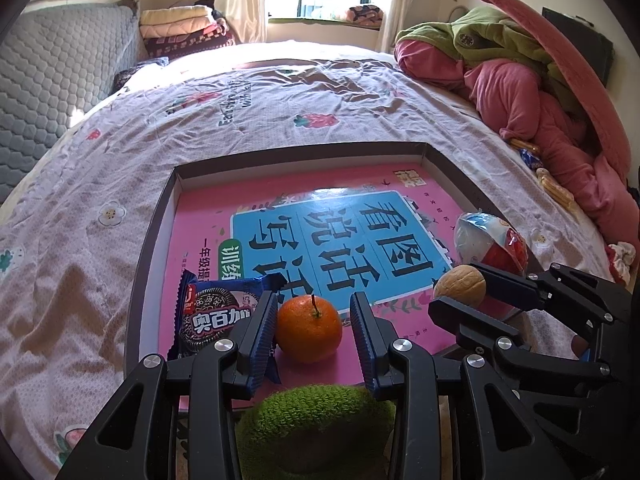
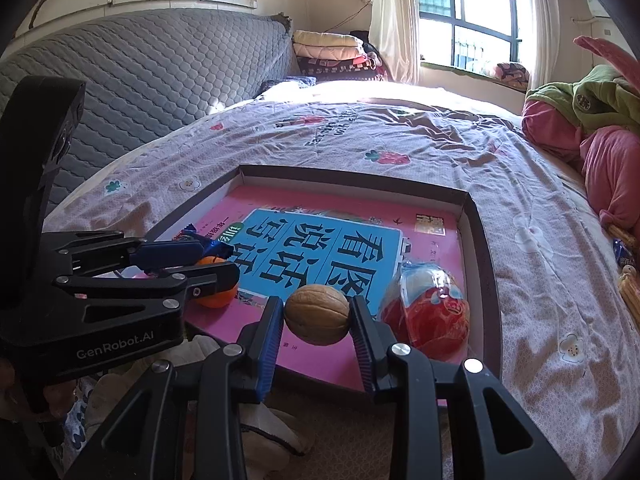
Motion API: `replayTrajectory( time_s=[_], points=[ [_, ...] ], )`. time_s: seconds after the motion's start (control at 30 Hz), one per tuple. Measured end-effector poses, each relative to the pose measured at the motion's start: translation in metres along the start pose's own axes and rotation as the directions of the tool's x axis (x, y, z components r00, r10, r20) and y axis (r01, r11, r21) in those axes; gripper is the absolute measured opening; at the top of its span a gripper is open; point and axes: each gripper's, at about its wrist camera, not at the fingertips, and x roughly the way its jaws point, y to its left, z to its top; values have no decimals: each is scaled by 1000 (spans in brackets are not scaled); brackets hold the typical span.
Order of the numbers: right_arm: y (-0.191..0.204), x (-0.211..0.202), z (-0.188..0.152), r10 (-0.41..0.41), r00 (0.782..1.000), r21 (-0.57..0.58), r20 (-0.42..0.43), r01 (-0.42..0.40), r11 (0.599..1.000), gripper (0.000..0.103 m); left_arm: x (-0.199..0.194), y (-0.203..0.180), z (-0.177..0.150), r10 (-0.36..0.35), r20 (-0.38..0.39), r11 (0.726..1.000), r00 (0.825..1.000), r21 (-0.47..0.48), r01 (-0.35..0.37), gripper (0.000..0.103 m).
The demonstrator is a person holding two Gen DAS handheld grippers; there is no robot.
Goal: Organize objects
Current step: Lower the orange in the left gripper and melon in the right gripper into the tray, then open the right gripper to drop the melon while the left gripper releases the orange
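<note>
A shallow box tray (image 1: 156,216) with a pink book cover as its floor lies on the bed. My left gripper (image 1: 314,322) is open around an orange tangerine (image 1: 309,329) that rests on the pink floor; the pads stand apart from it. A blue cookie packet (image 1: 218,312) lies just left of it. My right gripper (image 2: 318,316) is shut on a walnut (image 2: 318,315), held above the tray's near edge; the walnut also shows in the left wrist view (image 1: 460,285). A red and white wrapped snack (image 2: 428,312) lies right of the walnut.
The tray (image 2: 486,248) sits on a floral bedsheet (image 1: 280,108). A heap of pink and green bedding (image 1: 520,80) lies at the right, with small snacks (image 1: 556,188) beside it. A grey quilted headboard (image 2: 140,76) is at the left. A green knitted thing (image 1: 316,420) is below my left gripper.
</note>
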Motion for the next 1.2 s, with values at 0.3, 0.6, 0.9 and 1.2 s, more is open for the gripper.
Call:
replayTrajectory(
  time_s=[0.3,0.6,0.9,1.2],
  points=[
    [0,8,-1,8,999,8,-34,-7,1000,35,1,-1,-1,13,-10,1000,1000,3,-13,39],
    [-2,9,-2,8,999,23,-43,-7,1000,35,2,-1,-1,20,-15,1000,1000,7,-19,39],
    [-2,8,-1,7,999,29,-44,-6,1000,35,2,-1,-2,23,-18,1000,1000,7,-23,39],
    [-3,8,-2,4,999,29,-42,-3,1000,35,7,6,-2,26,-38,1000,999,-17,-26,40]
  ],
)
